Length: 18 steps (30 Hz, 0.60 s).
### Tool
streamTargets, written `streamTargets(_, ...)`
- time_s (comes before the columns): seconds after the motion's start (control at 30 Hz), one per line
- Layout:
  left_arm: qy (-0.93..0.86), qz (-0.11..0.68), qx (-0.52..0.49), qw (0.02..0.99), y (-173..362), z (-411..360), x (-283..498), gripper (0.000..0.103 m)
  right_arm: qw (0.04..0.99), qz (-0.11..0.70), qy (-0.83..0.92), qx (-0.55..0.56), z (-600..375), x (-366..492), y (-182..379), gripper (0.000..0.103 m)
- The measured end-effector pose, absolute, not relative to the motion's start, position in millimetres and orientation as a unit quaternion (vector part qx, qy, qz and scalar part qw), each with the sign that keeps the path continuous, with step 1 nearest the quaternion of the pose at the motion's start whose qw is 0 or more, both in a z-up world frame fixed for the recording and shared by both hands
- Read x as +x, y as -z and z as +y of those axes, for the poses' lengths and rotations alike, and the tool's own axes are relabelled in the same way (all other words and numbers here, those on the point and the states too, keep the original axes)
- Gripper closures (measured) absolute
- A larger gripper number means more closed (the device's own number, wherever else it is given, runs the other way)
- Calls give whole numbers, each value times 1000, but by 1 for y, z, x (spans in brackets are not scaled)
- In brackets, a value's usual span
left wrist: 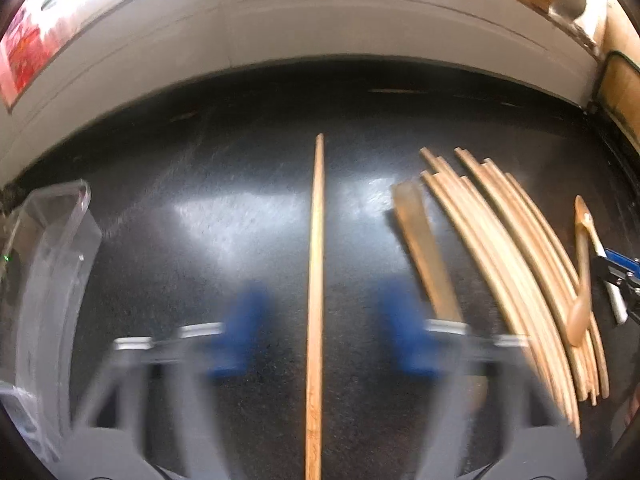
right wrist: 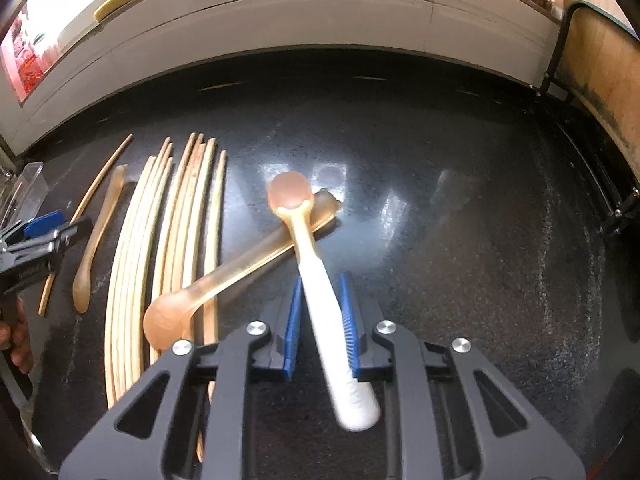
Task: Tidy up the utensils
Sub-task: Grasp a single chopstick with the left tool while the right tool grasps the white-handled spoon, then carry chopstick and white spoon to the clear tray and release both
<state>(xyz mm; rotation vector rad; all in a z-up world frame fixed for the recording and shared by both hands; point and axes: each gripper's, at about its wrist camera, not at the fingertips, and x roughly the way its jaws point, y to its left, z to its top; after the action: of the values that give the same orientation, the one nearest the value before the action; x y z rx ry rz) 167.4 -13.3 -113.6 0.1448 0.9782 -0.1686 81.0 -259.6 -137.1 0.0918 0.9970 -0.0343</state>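
My left gripper (left wrist: 320, 334) hangs over the black counter (left wrist: 200, 160) with its blue pads (left wrist: 240, 332) standing wide apart, both smeared by blur. A single wooden chopstick (left wrist: 316, 280) lies straight up the middle of the gap, running away from the camera and touching neither pad as far as I can see. To its right lie a flat wooden paddle (left wrist: 424, 248) and a fanned bundle of chopsticks (left wrist: 500, 260). A clear plastic container (left wrist: 52, 240) stands at the left edge.

From the right wrist, my right gripper (right wrist: 321, 316) has its jaws drawn in on the handle of a white-handled spoon (right wrist: 312, 256). The handle runs slantwise between the ribbed blue pads, its blurred butt end reaching back toward the camera and its amber bowl pointing away. The spoon's neck crosses over the handle of a translucent amber spoon (right wrist: 240, 268), whose bowl rests on the near side of the chopstick bundle. Whether the white-handled spoon is clear of the counter I cannot tell.
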Motion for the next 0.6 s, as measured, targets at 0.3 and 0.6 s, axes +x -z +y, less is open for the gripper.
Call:
streamTargets(0.3,87,472,58,875,112,-15,164,97,876,475,9,85,-259,71,132,88)
streamTargets(0.6,79,438,19,895,52,18,123,97,895,436,6,92,-246,41,86,88)
